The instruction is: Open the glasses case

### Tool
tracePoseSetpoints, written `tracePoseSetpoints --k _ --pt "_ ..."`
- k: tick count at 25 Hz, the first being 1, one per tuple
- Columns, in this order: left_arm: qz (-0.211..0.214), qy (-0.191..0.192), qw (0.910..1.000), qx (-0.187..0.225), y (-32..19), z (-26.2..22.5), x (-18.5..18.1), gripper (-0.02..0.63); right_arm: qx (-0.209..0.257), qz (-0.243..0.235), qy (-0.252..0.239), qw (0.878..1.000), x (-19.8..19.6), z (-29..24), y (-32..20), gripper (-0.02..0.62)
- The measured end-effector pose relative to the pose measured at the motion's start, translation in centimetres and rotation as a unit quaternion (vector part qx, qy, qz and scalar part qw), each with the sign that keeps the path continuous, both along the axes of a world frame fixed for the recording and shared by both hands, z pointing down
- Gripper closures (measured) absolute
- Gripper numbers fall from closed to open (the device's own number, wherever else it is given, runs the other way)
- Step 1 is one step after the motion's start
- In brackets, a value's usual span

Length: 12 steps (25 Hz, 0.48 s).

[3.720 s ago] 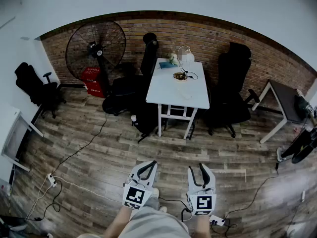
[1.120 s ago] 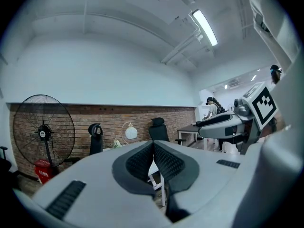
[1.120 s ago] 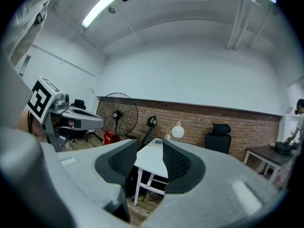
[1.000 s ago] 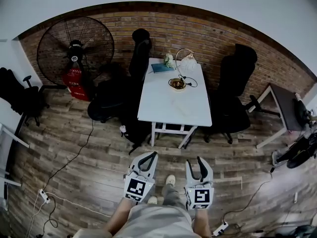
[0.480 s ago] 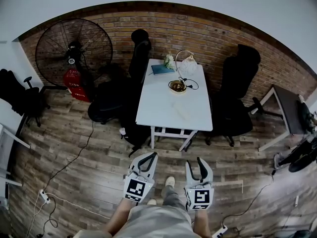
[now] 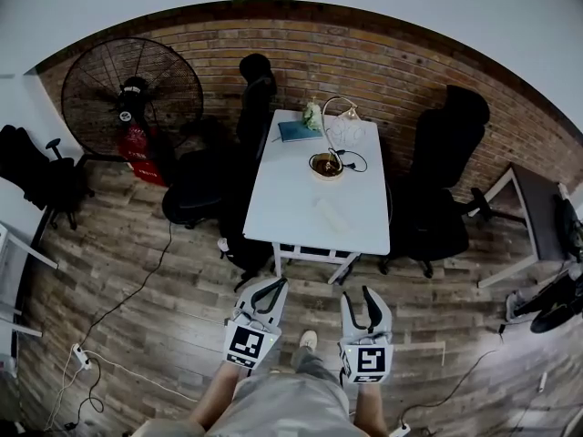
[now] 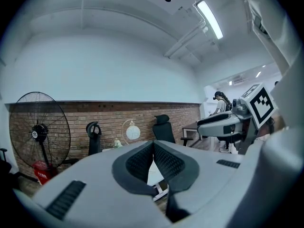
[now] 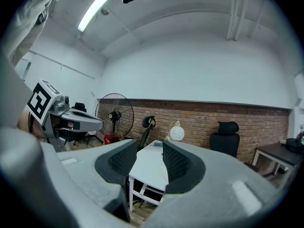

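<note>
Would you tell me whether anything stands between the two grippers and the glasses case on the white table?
Nothing visible does. The pale oblong glasses case lies alone on the near half of the white rectangular table; only wooden floor separates the table from the left gripper and right gripper. Black office chairs stand aside.

Table [image 6: 291,189] stands at frame centre, before the brick wall [image 6: 410,66]. On it, far end to near: book [image 6: 298,131], lamp [image 6: 342,121], bowl [image 6: 325,164], small case [image 6: 330,215]. Office chairs flank it: one left [image 6: 258,89], one right [image 6: 455,135]. Floor fan [image 6: 132,94] is at upper left. Left gripper [image 6: 276,285] and right gripper [image 6: 357,297] are at lower centre, before the table's near edge.
</note>
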<state>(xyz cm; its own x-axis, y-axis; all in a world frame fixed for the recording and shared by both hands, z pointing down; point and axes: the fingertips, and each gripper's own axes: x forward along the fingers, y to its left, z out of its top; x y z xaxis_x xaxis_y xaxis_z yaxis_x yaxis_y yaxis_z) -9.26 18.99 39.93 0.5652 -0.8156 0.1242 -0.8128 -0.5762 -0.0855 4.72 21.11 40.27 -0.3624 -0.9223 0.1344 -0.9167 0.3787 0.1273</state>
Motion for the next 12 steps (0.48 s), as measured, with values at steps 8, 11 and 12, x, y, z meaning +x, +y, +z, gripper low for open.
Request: tracePoseSetpoints --k 8,11,12 --pt "-0.013 -0.004 0.9999 -0.010 -4.4 -0.2 2.4 0.600 -0.008 -0.012 -0.010 1.000 2.5 0.0 -4.7 0.422" --pt "-0.021 -0.004 0.9997 -0.013 -5.7 -0.1 3.2 0.600 -0.009 -0.018 -0.012 1.000 3.3 0.0 -6.1 0.423" --pt "-0.024 -0.003 0.9996 -0.013 -6.1 -0.1 3.5 0.600 -0.008 -0.022 -0.012 1.000 3.5 0.0 -6.5 0.423"
